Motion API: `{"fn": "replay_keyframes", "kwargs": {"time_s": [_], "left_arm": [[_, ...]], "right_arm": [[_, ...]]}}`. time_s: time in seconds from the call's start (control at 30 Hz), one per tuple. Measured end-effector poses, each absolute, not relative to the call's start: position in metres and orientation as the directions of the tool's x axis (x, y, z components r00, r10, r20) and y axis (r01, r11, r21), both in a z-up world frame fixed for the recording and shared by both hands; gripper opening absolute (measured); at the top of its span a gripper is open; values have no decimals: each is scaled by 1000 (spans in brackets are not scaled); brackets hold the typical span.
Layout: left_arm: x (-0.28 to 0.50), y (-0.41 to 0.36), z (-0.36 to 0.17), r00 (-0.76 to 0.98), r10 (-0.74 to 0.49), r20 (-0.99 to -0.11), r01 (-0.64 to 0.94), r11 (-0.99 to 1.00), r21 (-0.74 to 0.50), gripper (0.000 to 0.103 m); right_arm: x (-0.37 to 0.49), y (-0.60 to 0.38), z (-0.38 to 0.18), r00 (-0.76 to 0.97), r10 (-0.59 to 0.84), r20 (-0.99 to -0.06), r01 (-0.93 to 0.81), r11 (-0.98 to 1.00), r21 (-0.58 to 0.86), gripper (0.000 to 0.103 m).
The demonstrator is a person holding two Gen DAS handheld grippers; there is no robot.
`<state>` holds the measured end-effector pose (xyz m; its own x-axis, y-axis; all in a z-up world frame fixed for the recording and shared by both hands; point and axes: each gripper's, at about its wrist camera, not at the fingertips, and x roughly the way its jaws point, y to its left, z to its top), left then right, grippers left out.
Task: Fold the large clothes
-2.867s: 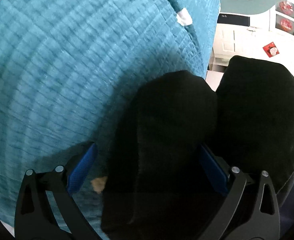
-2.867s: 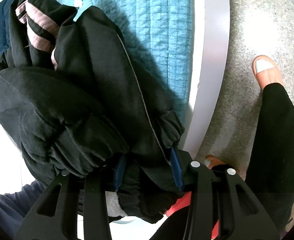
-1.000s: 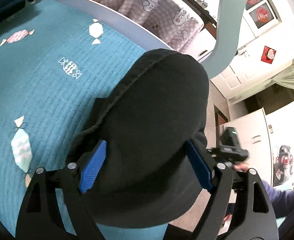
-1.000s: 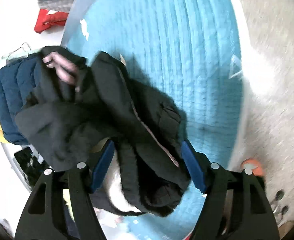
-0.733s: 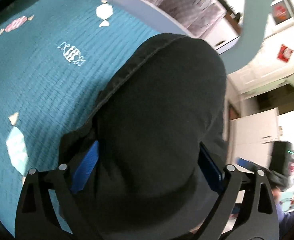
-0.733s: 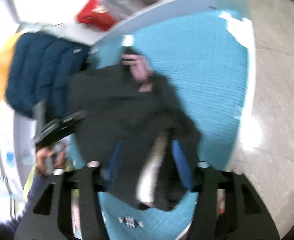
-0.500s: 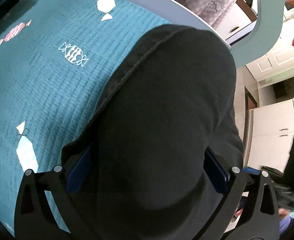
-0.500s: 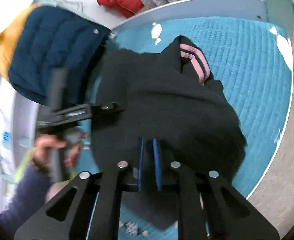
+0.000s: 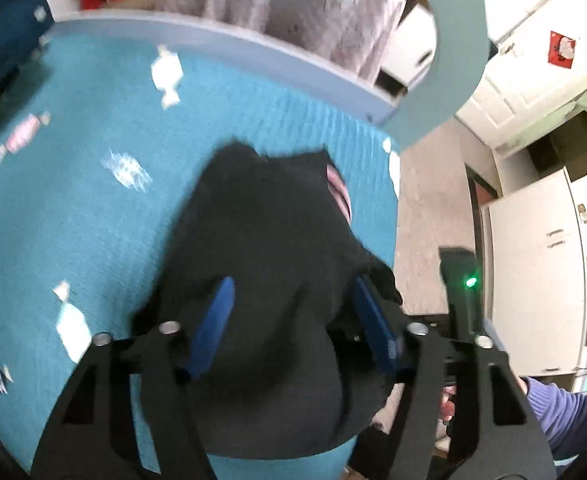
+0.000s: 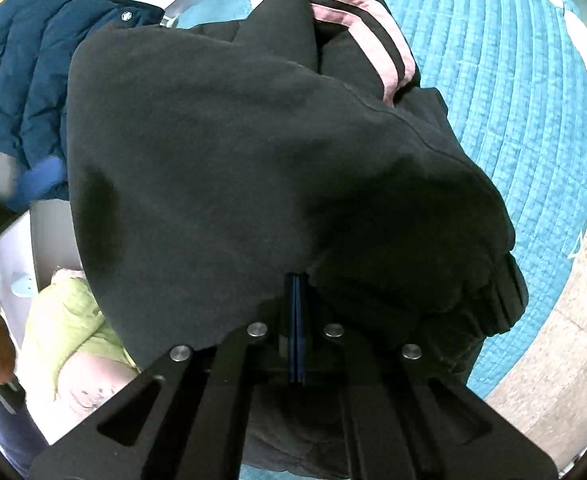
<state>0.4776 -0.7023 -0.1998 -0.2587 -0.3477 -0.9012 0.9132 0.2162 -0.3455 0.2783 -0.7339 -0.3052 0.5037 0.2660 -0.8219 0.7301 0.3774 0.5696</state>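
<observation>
- The large black fleece jacket with pink-and-black striped ribbed collar (image 10: pixel 253 152) lies bunched on the teal quilted bedspread printed with candy shapes (image 9: pixel 73 200), straight ahead of both grippers.
- The right gripper (image 10: pixel 296 300) has its blue-padded fingers (image 10: pixel 296 320) pressed together with only a thin dark line between them; the jacket's edge drapes over their tips, so fabric appears pinched there, though the pinch itself is hidden under the cloth.
- Seen from the right wrist, the jacket's smooth back panel fills the space ahead, the striped collar (image 10: pixel 377 32) sits at the far end, and a ribbed cuff or hem (image 10: pixel 501 300) bulges to the right of the fingers.
- The left gripper (image 9: pixel 293 320) has its blue fingers (image 9: pixel 213 320) spread wide, one on each side of the jacket's near bulk, which lies between them; whether either pad presses the cloth cannot be told in this blurred view.
- To the left of the right gripper a navy quilted puffer coat (image 10: pixel 25 80) rests at the bedspread's edge, and a pale green and pink garment (image 10: pixel 69 332) lies nearer, beside the jacket's left edge.
- Beyond the left gripper a pale lavender bed rail (image 9: pixel 221 40) curves along the far edge of the bedspread.
- To the right of the left gripper, a black handle with a green light (image 9: pixel 463 288) shows by a purple sleeve (image 9: pixel 565 416).
</observation>
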Motion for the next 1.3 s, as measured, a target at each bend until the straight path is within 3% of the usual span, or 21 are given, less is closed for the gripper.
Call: {"fn": "replay_keyframes", "kwargs": {"time_s": [0.07,0.23,0.57,1.07,1.17,1.23,1.3], "left_arm": [[476,-707,-211,-261,-342,-903,910,226,-349,56],[489,-724,-246,-273,-284,-919,888,292,-354,40],[485,-756,-290,-149,-159,-976,936,295,-191,40],[498,-763,-300,-128,-180,-975,930,319,-181,40],[499,-751,-281,-159,-249,-955,928,292,-230,46],[496,-742,-268,-197,-288,-937,925,263,-276,68],[487,-730,-251,-195,-326,-925,935,222,-275,79]], "right_arm": [[273,-744,-305,501,270,-822,733,374,569,0],[271,-751,-312,486,275,-830,744,368,558,0],[289,-762,-328,429,274,-861,766,395,507,0],[317,-769,-332,432,274,-859,778,368,509,0],[311,-766,-316,452,252,-856,777,359,516,1],[309,-762,-306,465,250,-849,777,344,527,3],[306,-757,-295,471,239,-849,773,352,528,7]]}}
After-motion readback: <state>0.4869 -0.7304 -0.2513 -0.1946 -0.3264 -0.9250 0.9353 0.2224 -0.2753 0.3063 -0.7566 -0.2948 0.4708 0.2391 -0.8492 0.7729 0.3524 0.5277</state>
